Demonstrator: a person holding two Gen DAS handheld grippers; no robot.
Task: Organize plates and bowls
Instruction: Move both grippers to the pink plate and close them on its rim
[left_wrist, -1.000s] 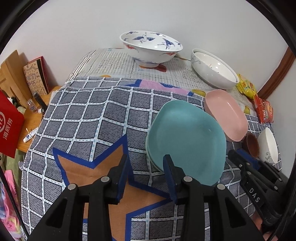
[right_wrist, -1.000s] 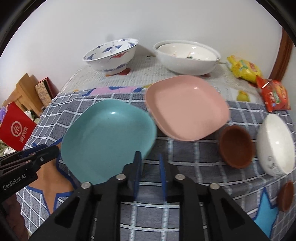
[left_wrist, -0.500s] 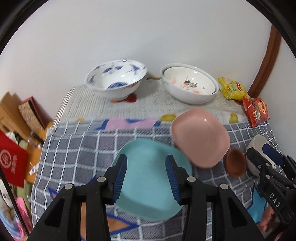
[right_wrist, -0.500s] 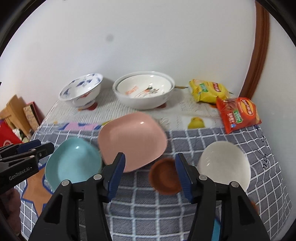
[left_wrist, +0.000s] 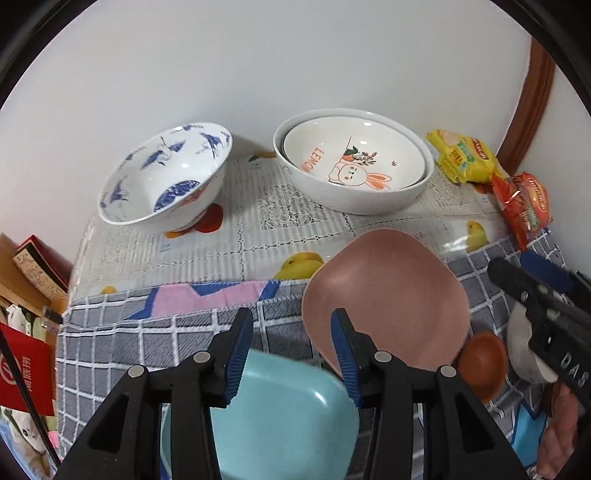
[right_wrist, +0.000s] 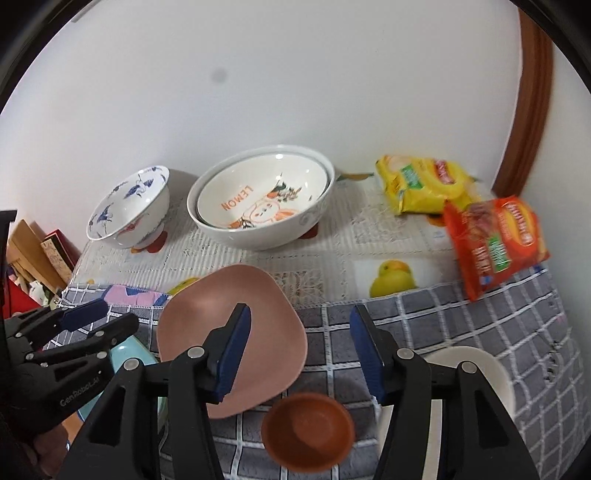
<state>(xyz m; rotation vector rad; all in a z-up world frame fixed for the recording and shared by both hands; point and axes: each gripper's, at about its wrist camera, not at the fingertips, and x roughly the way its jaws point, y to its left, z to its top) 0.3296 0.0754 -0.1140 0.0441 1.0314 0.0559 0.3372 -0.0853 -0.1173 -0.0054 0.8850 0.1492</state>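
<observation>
Fingers (left_wrist: 291, 354) of my left gripper stand apart with nothing between them, having just eased wider; my right gripper's fingers (right_wrist: 299, 354) also gape empty, freshly opened. Beneath them the surface (left_wrist: 258, 206) runs back to a plain white wall, its far half under a glossy printed sheet, its near half under a gray checked cloth (left_wrist: 122, 343). At twelve o'clock sit nested white glazed bowls (left_wrist: 354, 162), round and deep; at ten o'clock a blue-patterned bowl (left_wrist: 162, 177) tilts. Open cloth lies between those and the matte pink plate (left_wrist: 388, 295), a rounded square. A teal plate (left_wrist: 284, 417) sits under my left gripper. Just beside the pink plate rests a small brown dish (right_wrist: 308, 430), then a white bowl (right_wrist: 491, 373).
</observation>
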